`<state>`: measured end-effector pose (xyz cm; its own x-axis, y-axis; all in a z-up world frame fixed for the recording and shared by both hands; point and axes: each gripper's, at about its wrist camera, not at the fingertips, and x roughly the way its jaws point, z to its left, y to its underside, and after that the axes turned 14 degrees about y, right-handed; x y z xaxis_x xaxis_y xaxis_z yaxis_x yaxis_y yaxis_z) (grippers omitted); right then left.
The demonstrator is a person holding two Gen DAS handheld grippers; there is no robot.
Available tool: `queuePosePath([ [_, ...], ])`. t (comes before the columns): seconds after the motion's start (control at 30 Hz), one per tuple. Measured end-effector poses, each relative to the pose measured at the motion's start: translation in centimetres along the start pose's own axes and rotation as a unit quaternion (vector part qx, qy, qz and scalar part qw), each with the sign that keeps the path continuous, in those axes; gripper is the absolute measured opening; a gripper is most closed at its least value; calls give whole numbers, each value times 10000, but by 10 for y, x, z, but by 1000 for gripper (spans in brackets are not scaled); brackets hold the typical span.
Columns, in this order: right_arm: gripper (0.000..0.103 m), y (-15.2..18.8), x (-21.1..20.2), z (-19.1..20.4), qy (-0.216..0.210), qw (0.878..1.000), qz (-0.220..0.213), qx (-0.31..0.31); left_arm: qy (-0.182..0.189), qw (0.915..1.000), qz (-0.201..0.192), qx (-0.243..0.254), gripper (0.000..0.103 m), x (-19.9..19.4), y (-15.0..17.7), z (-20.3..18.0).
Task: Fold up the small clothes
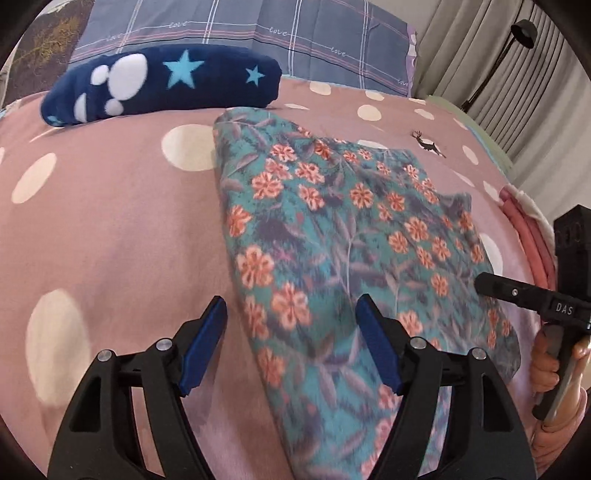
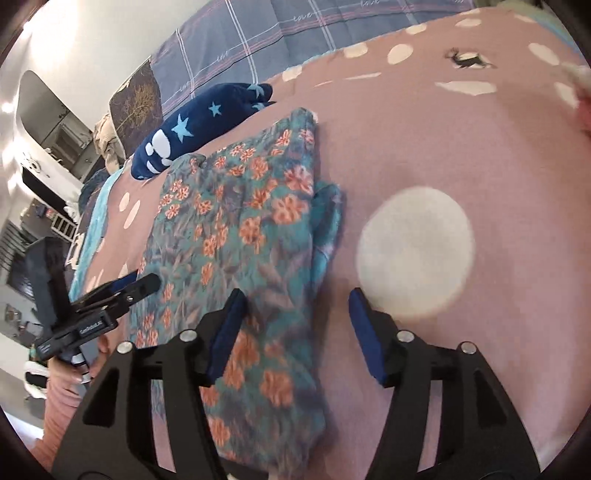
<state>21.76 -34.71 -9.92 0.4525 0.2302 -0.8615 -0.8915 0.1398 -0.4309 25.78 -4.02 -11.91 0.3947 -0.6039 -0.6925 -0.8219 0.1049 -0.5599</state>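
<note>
A teal garment with orange flowers point(image 1: 332, 236) lies flat, partly folded, on the pink dotted bedspread point(image 1: 110, 221). It also shows in the right wrist view point(image 2: 236, 229). My left gripper point(image 1: 291, 314) is open, its blue pads astride the garment's near left edge, holding nothing. My right gripper point(image 2: 295, 306) is open over the garment's near right edge, holding nothing. The right gripper also shows at the right in the left wrist view point(image 1: 524, 291). The left gripper shows at the left in the right wrist view point(image 2: 122, 288).
A folded navy fleece with stars and paw prints point(image 1: 162, 85) lies at the far side of the bed point(image 2: 192, 129). A blue plaid pillow point(image 1: 258, 29) is behind it. Curtains point(image 1: 498, 55) and a black lamp point(image 1: 524, 33) stand at the right.
</note>
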Motion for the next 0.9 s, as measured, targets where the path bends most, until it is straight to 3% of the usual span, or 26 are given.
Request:
queuePosePath([
  [0.1,64,-10,8,5,-110,9998,-14,-149,61,9999,25,120,75,8,-6,2],
  [0.2,65,-20,19,9,-236,9994,-89,-256,145,9996,61,251,84,21,-16,5],
  [0.4,54,-43,38,9,-589,9978,-103,-292,154,9990,75,402,85,37,-38,9],
  [0.5,45,-54,45,8,-721,9970,4,-290,4,9984,94,563,67,43,-47,8],
  [0.57,41,-60,48,10,-712,9970,39,-312,-10,9981,53,608,32,43,-50,9],
  [0.63,33,-60,49,14,-615,9974,31,-378,-67,9982,-60,593,14,38,-52,7],
  [0.73,18,-53,33,27,-264,9983,-231,-455,-263,9953,-369,859,10,21,-46,-10],
  [0.8,17,-46,8,45,49,9950,-729,-686,-422,9907,-656,1114,10,1,-41,-31],
  [0.9,16,-28,-40,67,181,9835,-1453,-1063,-436,9840,-1067,1361,10,-36,-38,-59],
])
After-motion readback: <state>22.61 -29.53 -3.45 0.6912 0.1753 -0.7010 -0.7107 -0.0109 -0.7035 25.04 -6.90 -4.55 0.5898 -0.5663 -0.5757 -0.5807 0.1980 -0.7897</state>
